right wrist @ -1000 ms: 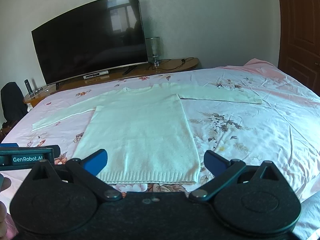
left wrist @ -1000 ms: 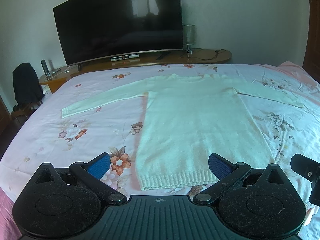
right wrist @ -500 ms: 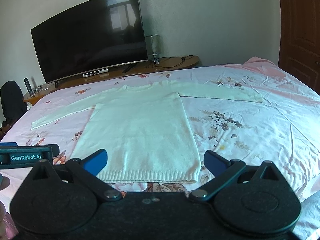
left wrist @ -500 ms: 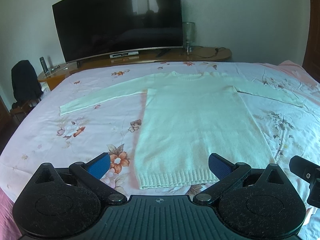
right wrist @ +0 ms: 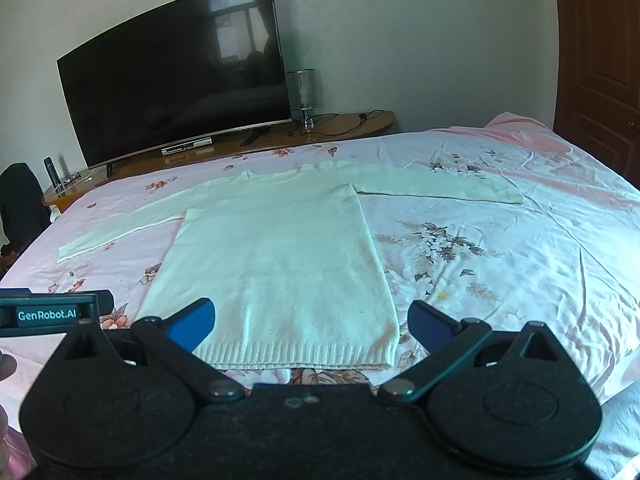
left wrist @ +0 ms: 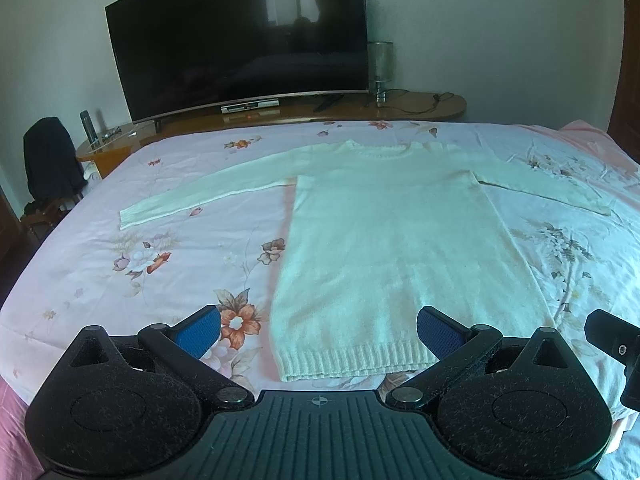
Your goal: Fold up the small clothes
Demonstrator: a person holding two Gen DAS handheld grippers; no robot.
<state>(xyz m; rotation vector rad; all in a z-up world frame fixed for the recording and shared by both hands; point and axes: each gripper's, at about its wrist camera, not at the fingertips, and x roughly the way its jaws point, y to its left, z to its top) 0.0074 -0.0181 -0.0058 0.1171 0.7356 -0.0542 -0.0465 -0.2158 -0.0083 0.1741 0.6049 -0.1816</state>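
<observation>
A pale cream knit sweater lies flat on the bed, sleeves spread out to both sides and ribbed hem nearest me; it also shows in the right wrist view. My left gripper is open and empty, held just short of the hem's left part. My right gripper is open and empty, held just short of the hem's middle. Neither touches the sweater. The right gripper's body shows at the left view's right edge, and the left gripper's body at the right view's left edge.
The bed has a pink floral sheet. Behind it a wooden console carries a large dark TV, a lamp and cables. A dark bag sits at the far left. A brown door stands at the right.
Both views have drifted slightly; the sweater sits a little lower and nearer in frame. Both grippers stay open and the sweater has not moved on the bed.
</observation>
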